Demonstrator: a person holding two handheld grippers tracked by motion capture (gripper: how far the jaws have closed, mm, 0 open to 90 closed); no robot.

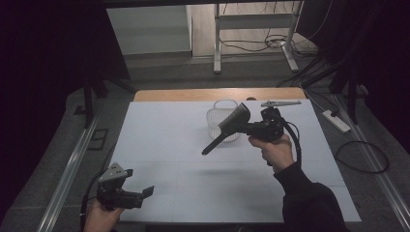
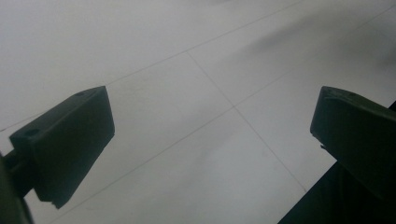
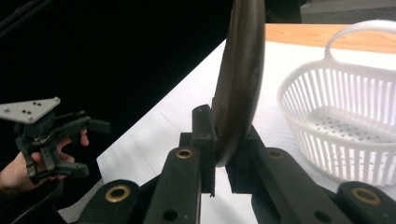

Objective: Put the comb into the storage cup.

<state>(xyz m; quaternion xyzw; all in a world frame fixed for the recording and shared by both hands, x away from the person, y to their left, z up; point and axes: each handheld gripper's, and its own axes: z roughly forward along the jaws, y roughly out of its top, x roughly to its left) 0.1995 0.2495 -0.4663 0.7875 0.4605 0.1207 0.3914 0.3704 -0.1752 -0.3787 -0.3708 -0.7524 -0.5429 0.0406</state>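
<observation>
My right gripper [image 1: 244, 126] is raised over the middle-right of the white table [image 1: 164, 145], shut on the rim of a dark pan [image 1: 235, 118]. The pan stands on edge, its handle [image 1: 213, 144] slanting down to the left. In the right gripper view the pan's edge [image 3: 240, 79] is pinched between the jaws of my right gripper [image 3: 223, 142]. Behind the pan stands a white slotted basket [image 1: 215, 116], which looks empty [image 3: 348, 121]. At the front left corner of the table my left gripper [image 1: 140, 182] is open with nothing between its fingers [image 2: 210, 130], and it appears again at the left of the right gripper view [image 3: 91, 148].
A wooden strip [image 1: 193, 94] runs along the table's far edge. On the floor to the right lie a power strip [image 1: 337, 121] and loops of cable [image 1: 362, 157]. A metal frame [image 1: 217, 48] stands beyond the table. Dark curtains close in both sides.
</observation>
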